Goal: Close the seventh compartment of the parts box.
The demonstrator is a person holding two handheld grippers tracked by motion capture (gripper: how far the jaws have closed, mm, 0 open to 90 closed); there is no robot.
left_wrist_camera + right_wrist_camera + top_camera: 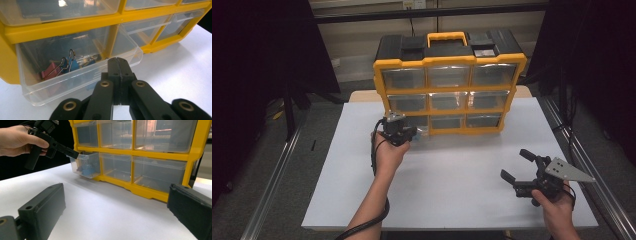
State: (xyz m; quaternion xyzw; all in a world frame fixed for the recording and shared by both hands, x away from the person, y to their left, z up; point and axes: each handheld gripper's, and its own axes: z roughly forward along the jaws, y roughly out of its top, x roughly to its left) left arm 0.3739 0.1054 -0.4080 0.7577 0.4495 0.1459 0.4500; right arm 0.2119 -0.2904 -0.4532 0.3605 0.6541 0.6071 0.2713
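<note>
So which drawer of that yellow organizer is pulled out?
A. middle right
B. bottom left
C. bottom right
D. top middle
B: the bottom-left drawer juts out from the yellow organizer, binder clips inside, with the left gripper at its front edge.

My left gripper (408, 136): jaws pressed together, tips level, held out over the table's far left part by my left hand (388, 152), forearm extended from the near edge. My right gripper (518, 165): jaws spread wide, low near the near right corner, gripped by my right hand (557, 207).
</note>
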